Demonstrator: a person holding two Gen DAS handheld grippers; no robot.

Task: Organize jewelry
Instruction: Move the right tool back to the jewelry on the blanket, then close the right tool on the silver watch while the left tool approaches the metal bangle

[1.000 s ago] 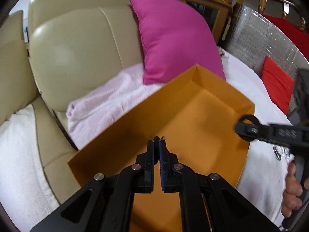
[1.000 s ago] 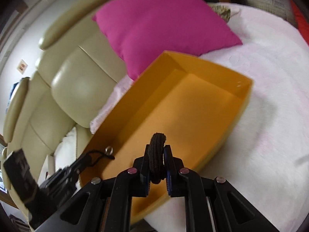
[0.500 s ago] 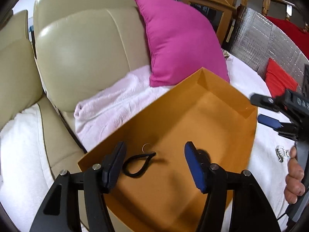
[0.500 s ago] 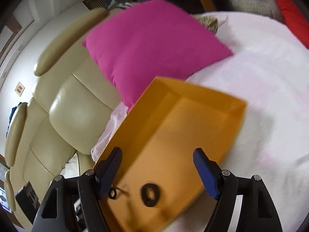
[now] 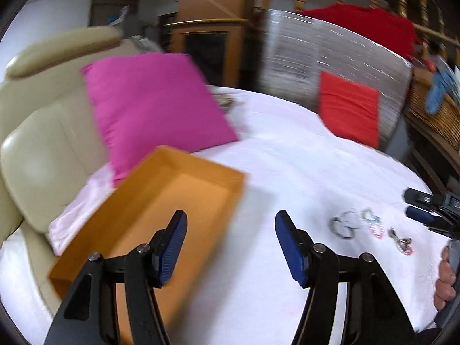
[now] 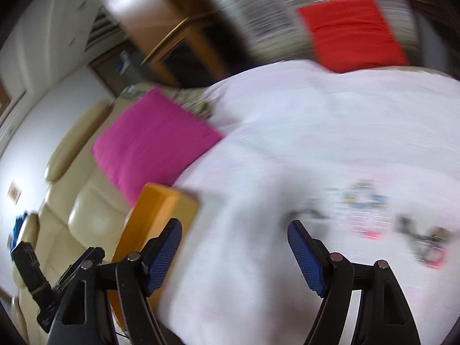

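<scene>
An orange open box (image 5: 161, 201) lies on the white cloth at the left; in the right wrist view (image 6: 156, 210) only its corner shows. Its floor is partly hidden by my fingers. Several jewelry pieces lie on the cloth to the right: dark rings (image 5: 343, 225), a pink and blue piece (image 5: 373, 224) and a small dark piece (image 5: 401, 240). They are blurred in the right wrist view (image 6: 365, 210). My left gripper (image 5: 230, 247) is open and empty between box and jewelry. My right gripper (image 6: 234, 256) is open and empty; it also shows at the left wrist view's right edge (image 5: 431, 210).
A magenta cushion (image 5: 149, 106) leans on a cream leather sofa (image 5: 37, 149) behind the box. A red cushion (image 5: 349, 109) rests against a silver wrapped object (image 5: 316, 54) at the back. The white cloth (image 5: 287, 158) covers the seat.
Both grippers opened and dropped a black cord loop and a dark ring into the box, then swung right toward the jewelry on the cloth. Both views are motion-blurred now.
</scene>
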